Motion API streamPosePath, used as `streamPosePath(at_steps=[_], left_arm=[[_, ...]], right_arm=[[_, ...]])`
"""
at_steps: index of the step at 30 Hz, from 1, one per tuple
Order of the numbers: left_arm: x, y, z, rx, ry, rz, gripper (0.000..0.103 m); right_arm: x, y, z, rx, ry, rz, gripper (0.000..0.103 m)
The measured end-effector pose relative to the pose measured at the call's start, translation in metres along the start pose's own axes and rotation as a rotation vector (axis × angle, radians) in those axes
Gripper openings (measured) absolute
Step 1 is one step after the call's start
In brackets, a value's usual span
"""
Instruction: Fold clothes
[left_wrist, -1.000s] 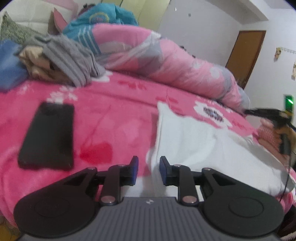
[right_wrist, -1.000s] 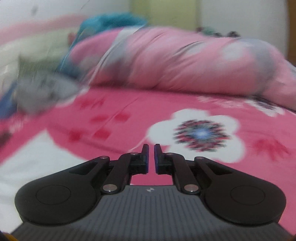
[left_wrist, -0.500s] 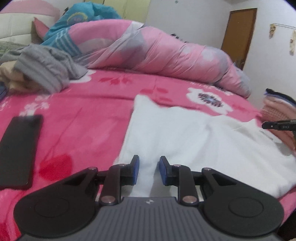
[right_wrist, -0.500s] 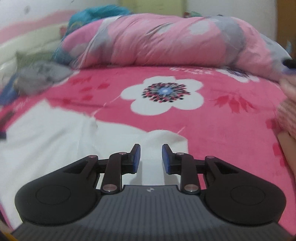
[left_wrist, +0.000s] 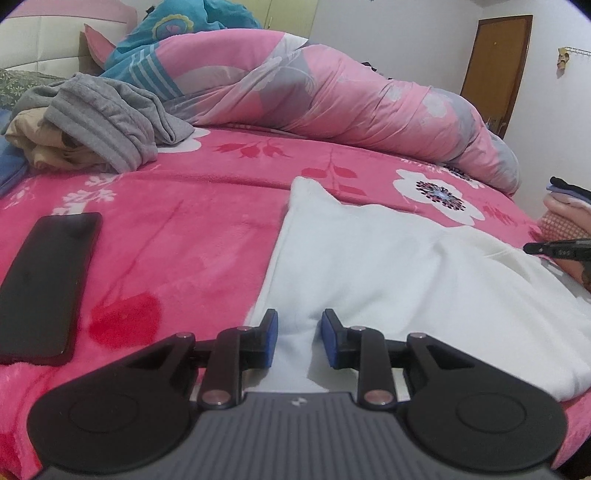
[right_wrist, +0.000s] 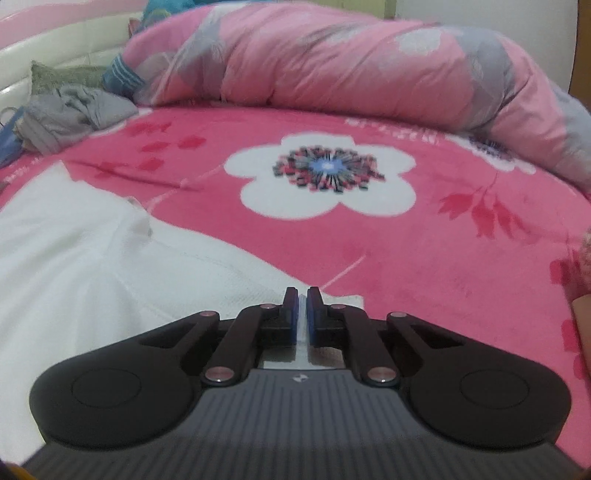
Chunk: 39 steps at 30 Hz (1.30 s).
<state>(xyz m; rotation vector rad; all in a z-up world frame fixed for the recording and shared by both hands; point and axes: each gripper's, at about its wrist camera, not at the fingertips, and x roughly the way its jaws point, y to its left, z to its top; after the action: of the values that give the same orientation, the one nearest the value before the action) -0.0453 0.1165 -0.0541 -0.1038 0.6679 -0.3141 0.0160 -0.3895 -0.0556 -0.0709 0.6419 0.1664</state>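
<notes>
The white garment (left_wrist: 388, 266) lies lengthwise along the bed's (left_wrist: 192, 221) near edge, right tongs (right_wrist: 303, 314) clamped on one end, left tongs (left_wrist: 298, 338) apart astride the other.

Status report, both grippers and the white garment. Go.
Right gripper shut on white garment edge. Left gripper open over its near edge. Black phone lies clear, left of garment.
</notes>
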Motion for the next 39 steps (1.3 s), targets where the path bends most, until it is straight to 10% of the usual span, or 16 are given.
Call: streamPosePath(at_steps=[2,5,6,8,11,17,22,26,31,35,39], left_arm=[[0.000,0.001,0.000,0.002,0.001,-0.002,0.028],[0.001,0.001,0.000,0.006,0.001,-0.002,0.028],[0.001,0.000,0.000,0.007,0.000,0.000,0.028],[0.001,-0.001,0.000,0.010,-0.001,0.004,0.028],[0.001,-0.003,-0.001,0.015,-0.002,0.009,0.028],[0.002,-0.001,0.001,0.026,0.003,0.005,0.028],[0.003,0.000,0.002,0.029,0.004,0.005,0.028],[0.004,-0.001,0.002,0.025,0.001,0.007,0.028],[0.004,-0.001,0.001,0.033,-0.003,0.011,0.028],[0.005,0.000,0.000,0.028,-0.008,0.008,0.028],[0.006,0.002,0.000,0.022,-0.015,0.001,0.028]], right_arm=[[-0.009,-0.008,0.000,0.048,-0.029,0.006,0.008],[-0.008,-0.029,-0.001,0.154,-0.018,0.005,0.061],[-0.005,-0.033,-0.002,0.173,-0.007,0.019,0.063],[0.003,-0.034,-0.005,0.185,0.012,0.058,0.059],[0.002,-0.019,-0.006,0.110,-0.002,0.023,0.000],[-0.033,-0.030,-0.012,0.151,-0.150,-0.099,0.000],[-0.029,-0.055,-0.022,0.282,-0.111,0.003,0.003],[-0.018,-0.046,-0.015,0.231,-0.084,0.066,0.041],[-0.008,-0.016,0.003,0.045,-0.040,0.135,0.053],[0.011,0.004,0.012,-0.053,0.063,0.163,0.051],[0.021,0.017,0.007,-0.066,0.096,0.145,0.013]])
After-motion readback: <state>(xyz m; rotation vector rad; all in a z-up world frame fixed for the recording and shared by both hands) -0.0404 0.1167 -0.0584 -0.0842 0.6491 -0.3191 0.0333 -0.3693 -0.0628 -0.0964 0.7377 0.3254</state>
